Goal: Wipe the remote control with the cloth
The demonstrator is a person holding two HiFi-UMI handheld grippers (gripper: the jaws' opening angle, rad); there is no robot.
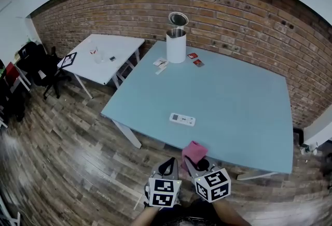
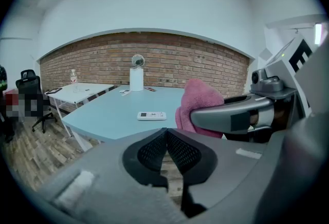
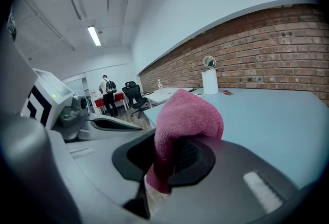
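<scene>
So, scene: person is holding both grippers side by side just off the near edge of the blue table (image 1: 244,100), above the wood floor (image 1: 78,142).
L gripper (image 1: 168,166): jaws are sitting pressed together, tip to tip, w/ nothing between them.
R gripper (image 1: 193,164): is clamping the pink cloth (image 1: 194,150); in the R gripper view the cloth (image 3: 187,115) is bunching up out of the jaws & a bit is hanging below them.
Cloth position: is sitting at the table's near edge; can't tell if it's touching the top.
Remote (image 1: 182,119): white, is lying flat close to the near edge, left of table centre, apart from the cloth; remote (image 2: 151,115) is also showing in the L gripper view, left of the cloth (image 2: 198,97).
Far edge: white bin (image 1: 176,45) w/ lid up is standing near the far-left corner, small cards (image 1: 195,59) lying beside it.
Bg: white side table (image 1: 111,51) is standing off the table's left side, brick wall (image 1: 233,17) running behind both.
</scene>
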